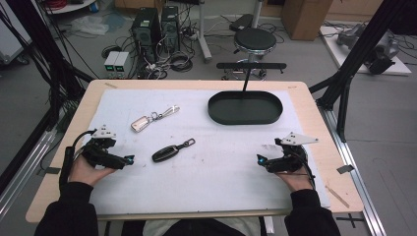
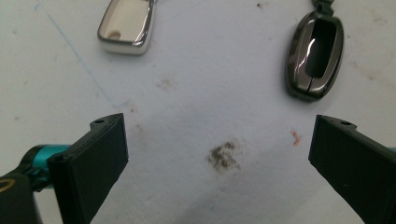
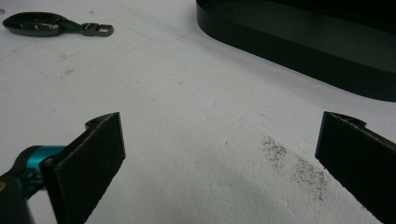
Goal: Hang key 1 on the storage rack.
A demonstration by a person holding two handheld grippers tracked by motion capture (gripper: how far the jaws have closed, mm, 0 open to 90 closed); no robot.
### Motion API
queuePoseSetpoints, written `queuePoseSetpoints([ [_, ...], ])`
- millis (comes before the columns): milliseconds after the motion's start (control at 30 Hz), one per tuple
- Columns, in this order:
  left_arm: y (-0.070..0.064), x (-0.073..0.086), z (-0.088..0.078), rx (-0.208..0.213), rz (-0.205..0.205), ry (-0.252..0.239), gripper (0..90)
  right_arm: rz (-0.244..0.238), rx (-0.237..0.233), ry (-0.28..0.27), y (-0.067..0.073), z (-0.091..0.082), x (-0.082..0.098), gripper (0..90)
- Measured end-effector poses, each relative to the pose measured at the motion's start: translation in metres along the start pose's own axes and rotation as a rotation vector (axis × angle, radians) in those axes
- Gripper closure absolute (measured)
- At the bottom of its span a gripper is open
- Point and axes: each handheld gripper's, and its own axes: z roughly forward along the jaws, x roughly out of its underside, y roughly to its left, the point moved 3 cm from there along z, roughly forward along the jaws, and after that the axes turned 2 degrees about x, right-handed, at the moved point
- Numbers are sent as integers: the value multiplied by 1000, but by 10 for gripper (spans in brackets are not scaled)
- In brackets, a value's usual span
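A silver key fob [image 1: 140,123] with a key ring lies on the white mat, left of centre. A dark glossy key fob [image 1: 165,153] lies nearer the middle. In the left gripper view the silver key fob [image 2: 126,25] is at top left and the dark key fob [image 2: 315,53] at top right. My left gripper [image 1: 129,160] rests at the mat's left side, open and empty, just left of the dark fob. My right gripper [image 1: 260,160] sits at the right, open and empty. The right gripper view shows the dark key fob [image 3: 42,24] far off.
A black oval tray [image 1: 245,108] stands at the back right of the mat; its wall [image 3: 299,51] runs across the top of the right gripper view. The white mat [image 1: 211,172] covers most of the wooden table. Dirt smudges [image 3: 294,161] mark the mat.
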Motion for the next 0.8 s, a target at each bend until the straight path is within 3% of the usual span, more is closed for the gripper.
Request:
queuePoseSetpoints([
  [467,7,-46,14,0,81,57,62,22,-21,25,-2,2,2,7],
  [800,16,-69,29,27,82,75,62,21,-17,13,-1,0,1,7],
])
